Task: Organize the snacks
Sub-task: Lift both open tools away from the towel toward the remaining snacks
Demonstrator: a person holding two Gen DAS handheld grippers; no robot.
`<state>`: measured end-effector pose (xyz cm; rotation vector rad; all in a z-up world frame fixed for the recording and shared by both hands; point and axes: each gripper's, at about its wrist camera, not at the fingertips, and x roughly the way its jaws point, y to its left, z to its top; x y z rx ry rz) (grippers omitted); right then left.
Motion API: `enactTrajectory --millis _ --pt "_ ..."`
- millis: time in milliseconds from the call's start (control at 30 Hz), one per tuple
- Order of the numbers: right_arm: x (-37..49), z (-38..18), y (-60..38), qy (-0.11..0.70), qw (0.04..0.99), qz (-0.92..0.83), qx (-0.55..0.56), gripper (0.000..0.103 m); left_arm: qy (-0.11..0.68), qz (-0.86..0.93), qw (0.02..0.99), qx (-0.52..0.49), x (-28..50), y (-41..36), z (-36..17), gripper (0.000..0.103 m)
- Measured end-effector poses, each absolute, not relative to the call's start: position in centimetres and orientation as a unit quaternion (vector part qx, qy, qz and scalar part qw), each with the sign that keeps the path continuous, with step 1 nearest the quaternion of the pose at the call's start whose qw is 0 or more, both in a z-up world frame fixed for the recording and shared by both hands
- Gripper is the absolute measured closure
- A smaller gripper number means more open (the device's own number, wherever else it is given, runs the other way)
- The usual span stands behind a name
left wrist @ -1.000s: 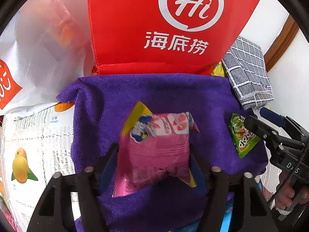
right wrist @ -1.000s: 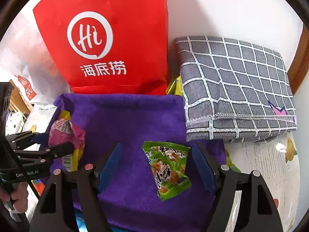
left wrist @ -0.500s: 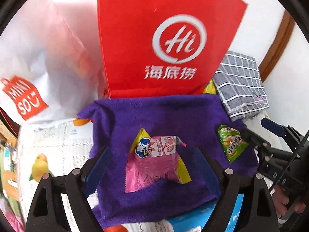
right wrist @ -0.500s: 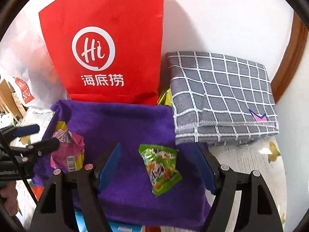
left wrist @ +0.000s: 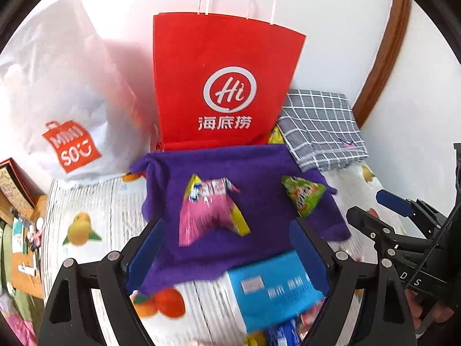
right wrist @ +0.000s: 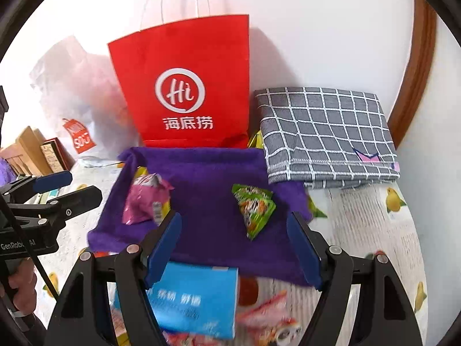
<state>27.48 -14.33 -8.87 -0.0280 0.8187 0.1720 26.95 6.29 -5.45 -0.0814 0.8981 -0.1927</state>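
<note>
A pink snack packet (left wrist: 207,216) (right wrist: 144,201) and a green snack packet (left wrist: 302,196) (right wrist: 255,210) lie apart on a purple cloth (left wrist: 259,170) (right wrist: 207,173). My left gripper (left wrist: 226,226) hangs open above and short of the pink packet, with nothing between its blue pads. Just as clear of the green packet, my right gripper (right wrist: 233,217) is open and holds nothing. Each gripper shows at the edge of the other's view, the right gripper (left wrist: 377,210) and the left gripper (right wrist: 69,190). A blue box (left wrist: 273,288) (right wrist: 196,297) lies below the cloth's near edge.
A red paper bag (left wrist: 224,86) (right wrist: 184,86) stands behind the cloth against the wall. A white plastic bag (left wrist: 66,101) sits to its left, a folded grey checked cloth (left wrist: 322,127) (right wrist: 325,132) to its right. More snack packets (right wrist: 273,317) lie on the fruit-print tablecloth (left wrist: 95,216).
Both grippers have drawn back and up from the cloth. The left jaws widened off the pink packet, which stays on the cloth. The blue box has come into view.
</note>
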Motion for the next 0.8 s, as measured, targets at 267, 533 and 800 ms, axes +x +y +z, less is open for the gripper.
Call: enactTrajectory --millis 267,533,800 --pt "21.6 -8.2 -15.0 0.385 0.920 0.071 -0.025 0.028 0.427 -0.098 0.898 -0.052 21.2 6.3 -4.7 0.016" --pt "17.2 -9.1 -16.5 0.387 0.920 0.071 -0.007 0.028 0.408 -0.089 0.907 -0.053 15.9 6.9 -4.7 0.016" --pt "14.1 -11.3 -18.1 0.399 0.914 0.066 0.003 0.028 0.414 -0.062 0.907 -0.054 12.1 8.4 -6.7 0.017"
